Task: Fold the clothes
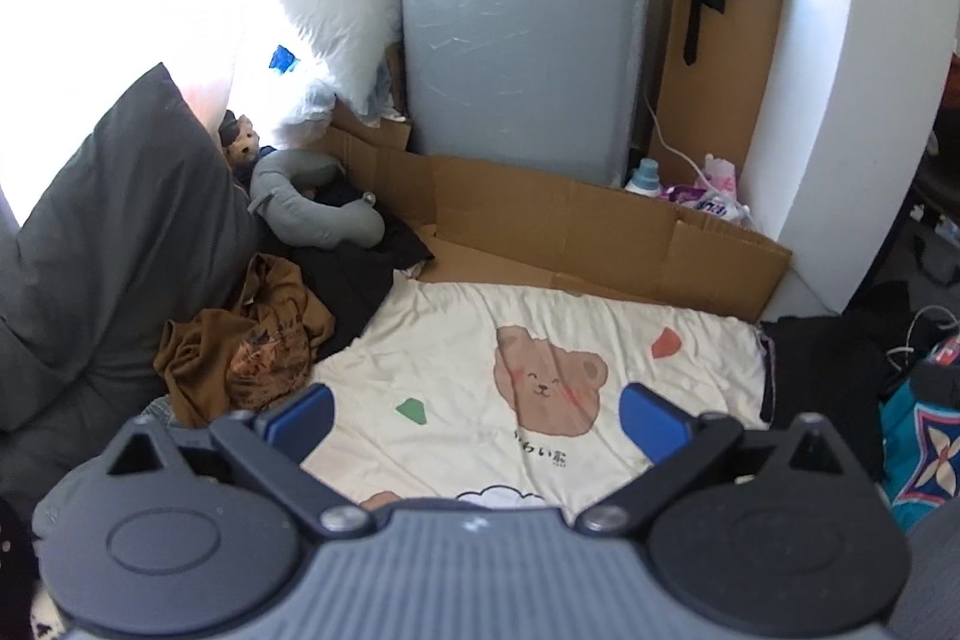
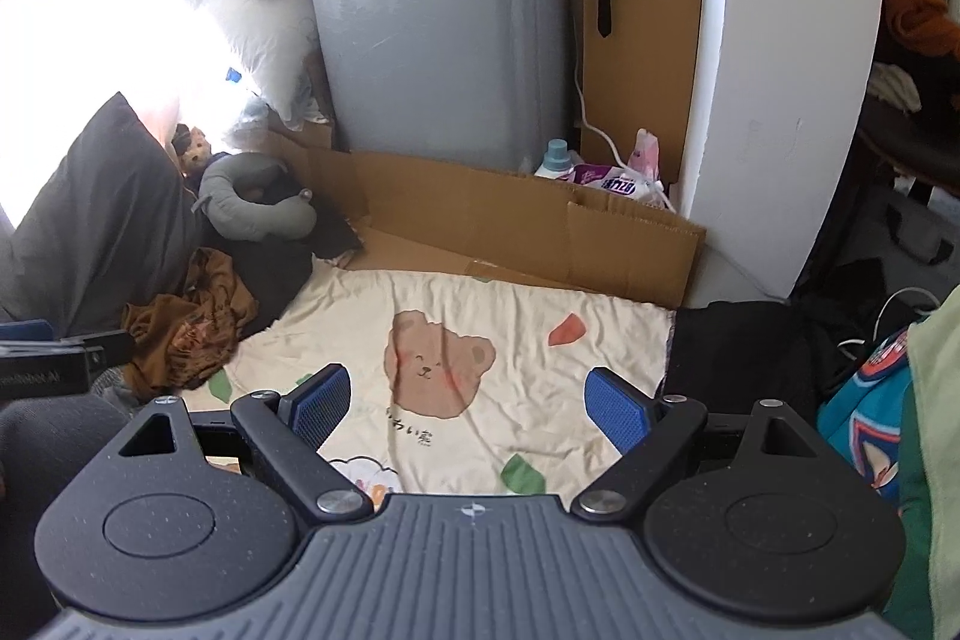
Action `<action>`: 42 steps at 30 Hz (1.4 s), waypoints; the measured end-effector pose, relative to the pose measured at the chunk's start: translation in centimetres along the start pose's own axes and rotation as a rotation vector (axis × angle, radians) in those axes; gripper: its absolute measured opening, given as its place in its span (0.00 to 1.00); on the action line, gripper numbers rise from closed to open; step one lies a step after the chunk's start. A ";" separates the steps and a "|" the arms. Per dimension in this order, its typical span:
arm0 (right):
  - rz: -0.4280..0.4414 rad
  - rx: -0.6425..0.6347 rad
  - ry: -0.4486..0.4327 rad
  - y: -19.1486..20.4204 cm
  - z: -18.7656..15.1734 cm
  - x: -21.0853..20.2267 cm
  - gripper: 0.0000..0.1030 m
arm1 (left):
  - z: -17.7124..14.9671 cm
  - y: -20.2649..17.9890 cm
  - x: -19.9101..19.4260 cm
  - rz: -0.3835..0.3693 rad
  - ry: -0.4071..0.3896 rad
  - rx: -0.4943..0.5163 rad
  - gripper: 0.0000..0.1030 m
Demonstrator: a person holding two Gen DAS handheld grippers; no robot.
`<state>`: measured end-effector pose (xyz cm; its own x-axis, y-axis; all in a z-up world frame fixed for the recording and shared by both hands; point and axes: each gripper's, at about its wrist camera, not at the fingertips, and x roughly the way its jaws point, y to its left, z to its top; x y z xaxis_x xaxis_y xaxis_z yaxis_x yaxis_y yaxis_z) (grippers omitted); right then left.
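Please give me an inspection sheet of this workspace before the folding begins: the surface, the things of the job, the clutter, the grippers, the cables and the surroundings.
Surface: cream bear-print sheet, spread flat, slightly wrinkled, nothing lying on its middle.
Job's things: crumpled brown garment at the sheet's left edge, unfolded; black garment behind it.
Clutter: grey neck pillow, dark pillow, flattened cardboard, detergent bottle, patterned blue bag.
Grippers: left gripper open, holding nothing; right gripper open, holding nothing; both above the sheet.
Cables: white cable hanging beside the washing machine.
Surroundings: bright window at left, white wall at right, clothes hanging above.
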<state>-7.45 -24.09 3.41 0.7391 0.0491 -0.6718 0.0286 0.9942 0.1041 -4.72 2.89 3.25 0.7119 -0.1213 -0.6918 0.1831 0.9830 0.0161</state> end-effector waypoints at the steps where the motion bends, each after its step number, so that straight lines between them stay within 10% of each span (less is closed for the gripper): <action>1: 0.005 0.007 0.000 -0.1 0.0 0.0 0.87 | 0.1 0.0 0.0 -0.005 0.001 -0.005 0.99; 42: 0.009 0.093 0.018 -2.4 -0.1 0.1 0.87 | -0.2 1.4 -0.4 -0.017 -0.022 -0.107 0.99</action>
<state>-7.46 -26.46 3.01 0.7273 0.0610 -0.6836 0.0844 0.9805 0.1773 -4.87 4.34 3.39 0.7243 -0.1395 -0.6753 0.1224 0.9898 -0.0732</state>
